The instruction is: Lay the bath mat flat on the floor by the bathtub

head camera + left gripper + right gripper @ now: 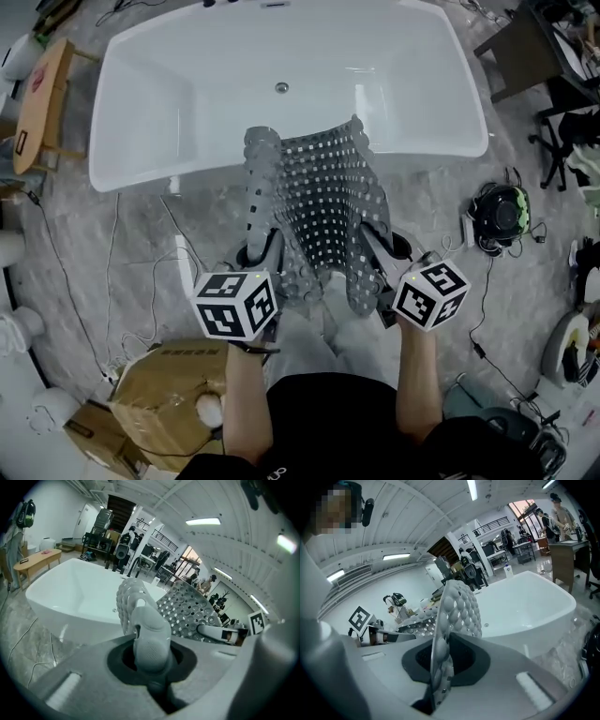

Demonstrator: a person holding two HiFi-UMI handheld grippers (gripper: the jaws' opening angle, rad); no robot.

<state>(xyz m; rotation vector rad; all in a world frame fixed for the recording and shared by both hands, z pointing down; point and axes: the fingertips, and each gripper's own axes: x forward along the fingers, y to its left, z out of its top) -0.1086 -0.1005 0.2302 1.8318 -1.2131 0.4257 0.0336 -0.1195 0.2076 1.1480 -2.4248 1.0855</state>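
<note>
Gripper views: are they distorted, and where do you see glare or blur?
Left gripper view: strong fisheye bending, dark corners, ceiling lamp glaring. Right gripper view: same bending; bath mat near the lens looks soft. Head view: sharp, sheen on the bathtub.

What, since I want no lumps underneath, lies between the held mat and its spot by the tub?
Nothing visible, though the bath mat hides some floor by the bathtub; a thin cable lies just left.
</note>
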